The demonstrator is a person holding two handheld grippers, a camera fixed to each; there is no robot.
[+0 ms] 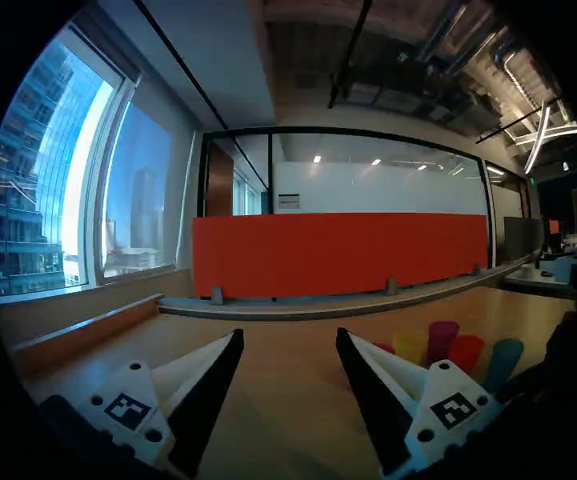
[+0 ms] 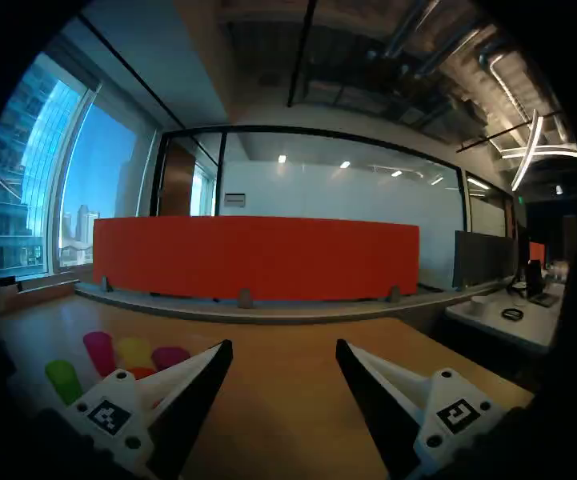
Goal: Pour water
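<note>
Left gripper (image 1: pixel 288 333): fingers spread wide, gripping nothing, above wooden table (image 1: pixel 288 408). Right gripper (image 2: pixel 282 345): same spread, empty. Between both, standing on table: cluster of coloured cups (image 1: pixel 443 336). Beyond: orange partition (image 1: pixel 336 252).

Cups (image 1: pixel 442 336) stand in a cluster on the bench (image 1: pixel 288 392), R of the left claw (image 1: pixel 290 333) & L of the right claw (image 2: pixel 284 344). Partition (image 1: pixel 340 254) runs along bench's far edge; windows (image 1: pixel 48 200) at L.
</note>
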